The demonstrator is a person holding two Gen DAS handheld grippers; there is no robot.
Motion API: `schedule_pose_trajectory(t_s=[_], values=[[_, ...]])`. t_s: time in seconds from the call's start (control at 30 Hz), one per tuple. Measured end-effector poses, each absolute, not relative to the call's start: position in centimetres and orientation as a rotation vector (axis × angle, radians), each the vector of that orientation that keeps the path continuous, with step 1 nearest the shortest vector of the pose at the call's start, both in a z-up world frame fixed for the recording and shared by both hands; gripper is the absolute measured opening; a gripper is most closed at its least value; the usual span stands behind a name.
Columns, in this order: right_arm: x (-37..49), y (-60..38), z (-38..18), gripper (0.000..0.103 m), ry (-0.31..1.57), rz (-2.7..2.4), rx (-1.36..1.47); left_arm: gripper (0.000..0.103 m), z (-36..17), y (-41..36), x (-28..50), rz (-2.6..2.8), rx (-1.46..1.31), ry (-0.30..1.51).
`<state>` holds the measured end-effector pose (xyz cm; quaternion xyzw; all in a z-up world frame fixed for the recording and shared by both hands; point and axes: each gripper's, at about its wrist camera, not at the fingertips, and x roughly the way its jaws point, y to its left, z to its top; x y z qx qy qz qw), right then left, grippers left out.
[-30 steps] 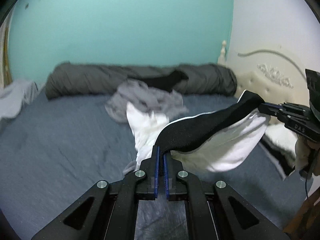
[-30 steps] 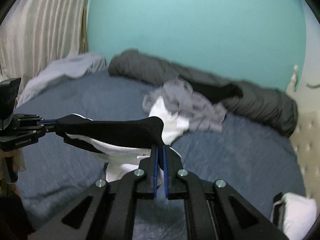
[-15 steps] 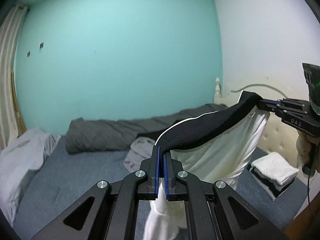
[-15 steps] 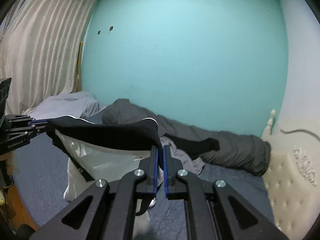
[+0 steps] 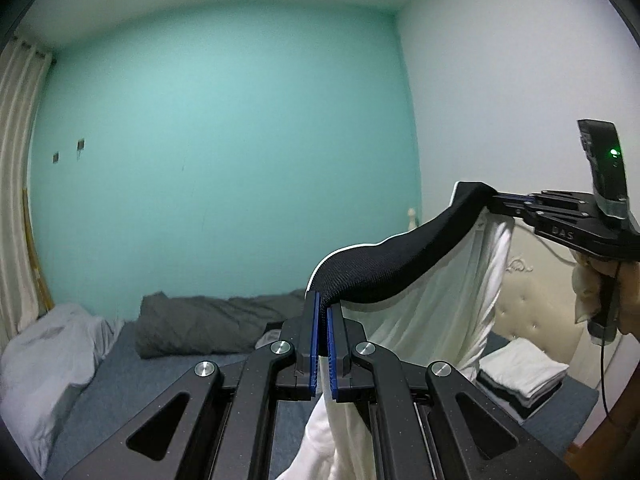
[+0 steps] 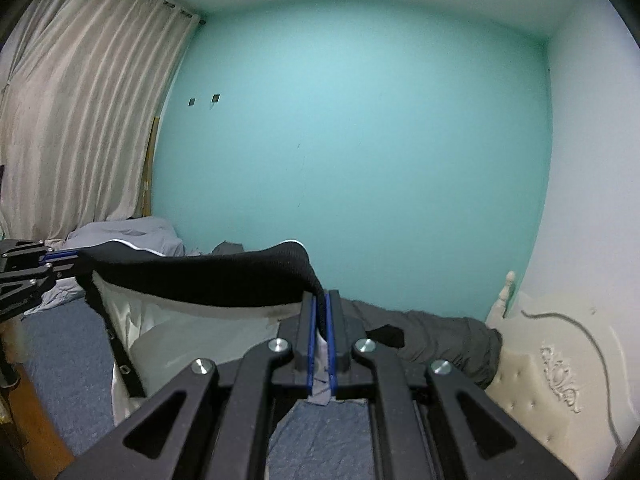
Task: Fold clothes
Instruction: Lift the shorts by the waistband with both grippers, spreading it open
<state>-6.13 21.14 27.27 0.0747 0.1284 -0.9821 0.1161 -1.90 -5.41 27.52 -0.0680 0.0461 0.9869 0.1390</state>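
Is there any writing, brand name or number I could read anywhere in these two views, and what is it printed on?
"DAS": raised letters on the black body of the right gripper, seen from the left wrist camera.
The left gripper, at the edge of the right wrist view, shows no lettering that can be made out.
No readable text on the garment, the folded stack or the walls.

Two grippers: left gripper, right gripper. One white garment with one black waistband; one stack of folded clothes at lower right. One grey duvet, one curtain at upper left, one headboard.
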Motion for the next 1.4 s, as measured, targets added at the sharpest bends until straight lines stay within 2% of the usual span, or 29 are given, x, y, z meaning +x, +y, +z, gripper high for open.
schedule_pose_trajectory(t_s=[0.27, 0.47, 0.93, 1.4], values=[[-2.0, 21.5, 31.5, 0.004, 0.383, -2.898, 0.120, 0.003, 31.1, -4.6, 3.3, 2.837, -0.113, 0.136], [0.1, 21.7, 32.9, 0.004, 0.363, -2.885, 0.121, 0.003, 30.1, -4.5, 4.3, 2.826, -0.137, 0.123], [-1.4, 21.5, 25.7, 0.004, 0.383, -2.852, 0.332, 0.003, 21.4, -4.8, 0.7, 2.817, -0.311, 0.046], [-5.5, 22.3, 19.6, 0.004, 0.355, -2.810, 0.528, 0.003, 16.2, -3.6, -3.5, 2.820, -0.487, 0.018]])
